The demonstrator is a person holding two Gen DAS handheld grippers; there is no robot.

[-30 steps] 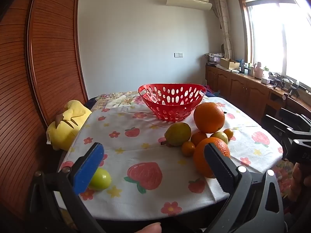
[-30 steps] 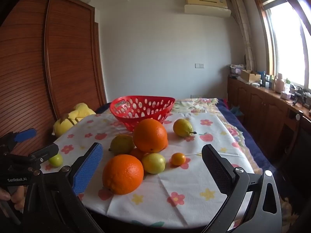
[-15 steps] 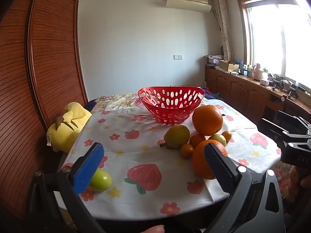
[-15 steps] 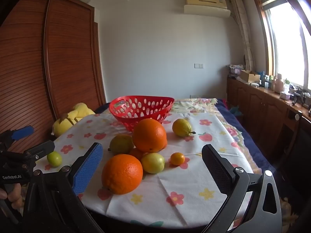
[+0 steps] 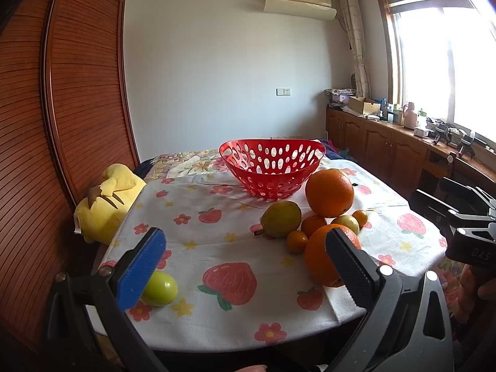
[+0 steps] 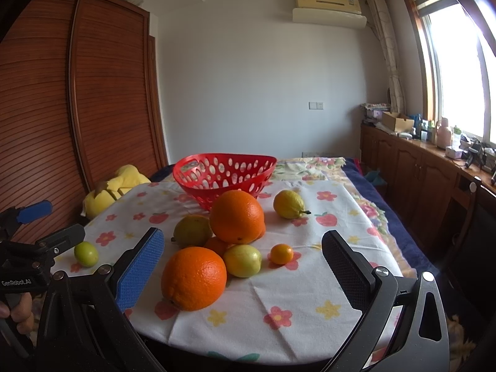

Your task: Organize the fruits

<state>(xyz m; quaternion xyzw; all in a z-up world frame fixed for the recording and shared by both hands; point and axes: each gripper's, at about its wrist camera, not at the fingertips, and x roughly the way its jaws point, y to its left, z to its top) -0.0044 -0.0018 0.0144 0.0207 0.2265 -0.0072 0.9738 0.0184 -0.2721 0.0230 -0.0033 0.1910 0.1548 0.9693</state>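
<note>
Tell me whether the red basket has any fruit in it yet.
Empty, as far as shows: through the holes of the red basket only wall and cloth appear, and no fruit rises above its rim. Its very bottom is hidden.

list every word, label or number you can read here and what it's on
"GenRobot.AI": white lettering on the body of the left gripper, seen at the left edge of the right wrist view.
"DAS": the visible start of a faint marking on the body of the right gripper, in the left wrist view; the rest is cut off.
Air conditioner: any badge is too small to read.
Bottles on the window counter: labels too blurred to read.
</note>
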